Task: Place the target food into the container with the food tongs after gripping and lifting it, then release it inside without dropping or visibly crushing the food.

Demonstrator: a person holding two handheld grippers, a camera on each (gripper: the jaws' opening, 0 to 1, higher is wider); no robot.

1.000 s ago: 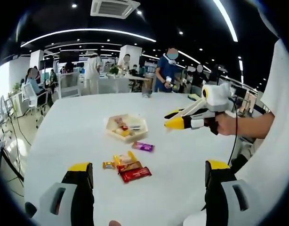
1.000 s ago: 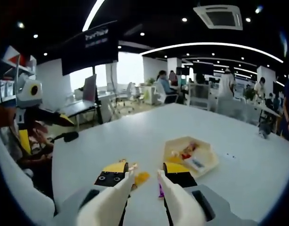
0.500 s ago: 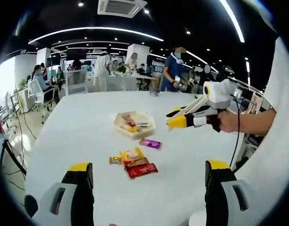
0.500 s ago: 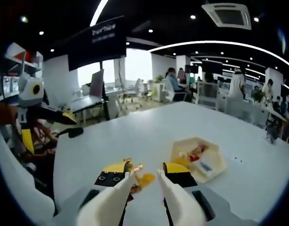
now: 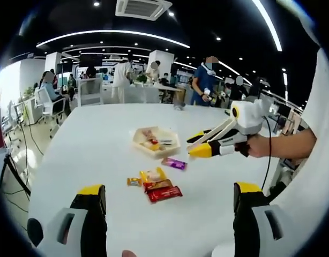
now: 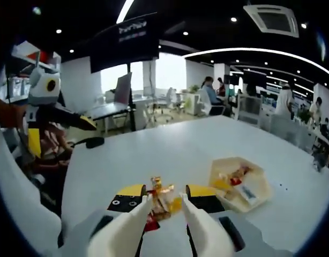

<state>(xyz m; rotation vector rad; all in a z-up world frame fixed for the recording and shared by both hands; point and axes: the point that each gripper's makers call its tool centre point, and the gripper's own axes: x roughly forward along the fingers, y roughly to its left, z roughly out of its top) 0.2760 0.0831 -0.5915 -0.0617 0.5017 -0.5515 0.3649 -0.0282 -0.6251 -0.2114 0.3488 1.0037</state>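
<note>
Several wrapped snacks lie on the white table (image 5: 79,155): a red bar (image 5: 164,193), a yellow pack (image 5: 152,174), a small orange one (image 5: 133,181) and a purple one (image 5: 174,163). Behind them sits a cream hexagonal container (image 5: 155,142) with a few snacks inside. My left gripper (image 5: 170,206) hovers open and empty, well short of the snacks. My right gripper (image 5: 195,143), held by a hand, hangs right of the purple snack above the table, tips slightly apart. In the right gripper view its open gripper (image 6: 165,206) frames the yellow pack (image 6: 163,197); the container (image 6: 240,182) lies right.
The left gripper (image 6: 49,99) appears at upper left in the right gripper view, beside a black microphone-like object (image 6: 92,142) on the table's edge. Several people, desks and chairs (image 5: 89,91) stand beyond the table's far side. A sleeve (image 5: 320,134) fills the right.
My right gripper has sunk a little and moved toward the snacks, which now sit between its jaws in its own view. The left gripper stays open; its view shifted slightly.
</note>
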